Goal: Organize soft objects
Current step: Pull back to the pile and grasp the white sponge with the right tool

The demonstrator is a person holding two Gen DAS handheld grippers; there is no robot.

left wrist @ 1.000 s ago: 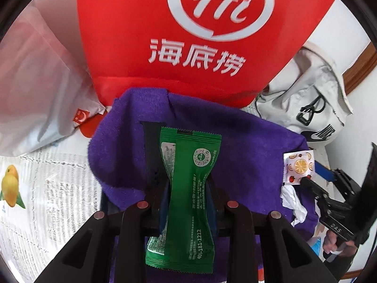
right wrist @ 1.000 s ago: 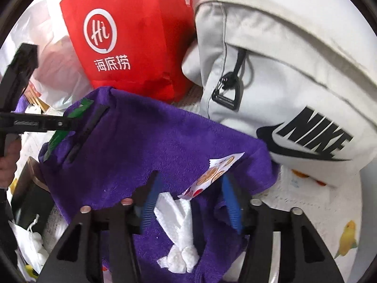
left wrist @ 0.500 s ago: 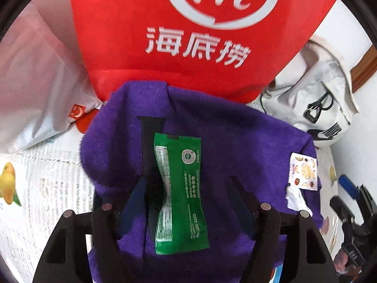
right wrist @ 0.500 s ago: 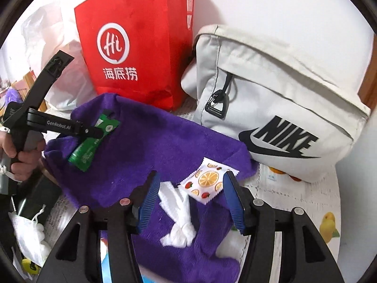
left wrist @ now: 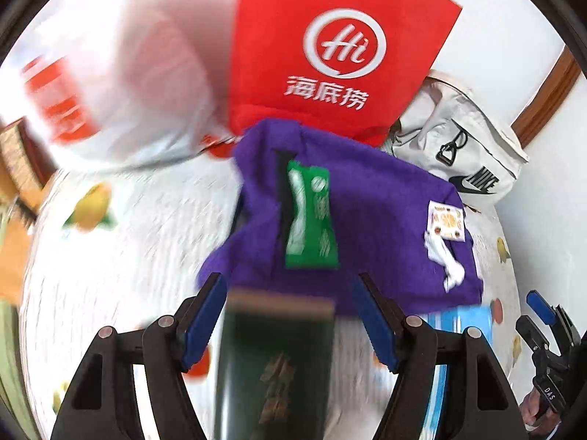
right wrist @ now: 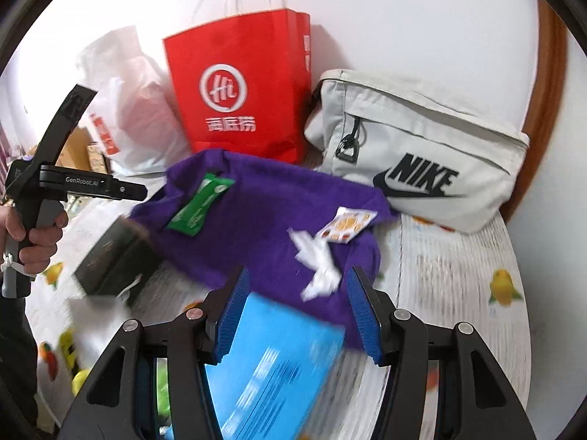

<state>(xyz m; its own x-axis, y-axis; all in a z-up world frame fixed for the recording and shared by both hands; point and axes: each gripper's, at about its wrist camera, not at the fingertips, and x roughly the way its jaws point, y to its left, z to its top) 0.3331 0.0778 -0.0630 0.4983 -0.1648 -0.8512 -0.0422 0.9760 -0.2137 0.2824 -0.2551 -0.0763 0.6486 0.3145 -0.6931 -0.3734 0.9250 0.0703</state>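
A purple towel [left wrist: 385,227] [right wrist: 256,227] lies spread over the boxes on the table. On it rest a green snack packet [left wrist: 312,220] [right wrist: 200,203] beside a black strap [left wrist: 281,183], a fruit-print sachet [left wrist: 447,220] [right wrist: 345,225] and a crumpled white tissue [left wrist: 445,260] [right wrist: 315,267]. My left gripper [left wrist: 290,293] [right wrist: 141,191] hovers open near the towel's front edge, holding nothing, short of the packet. My right gripper [right wrist: 299,286] [left wrist: 543,315] is open too, empty, just short of the tissue.
A red paper bag [right wrist: 242,91], a pale grey Nike bag [right wrist: 422,154] and a white plastic bag [right wrist: 128,110] stand behind the towel by the wall. A dark box [left wrist: 275,366] [right wrist: 113,256] and a blue box [right wrist: 279,366] sit below the grippers. A hand [right wrist: 36,234] holds the left tool.
My left gripper opened and let go of the green packet, which now lies on the towel. Both grippers then drew back and up from the towel; the right stayed open.
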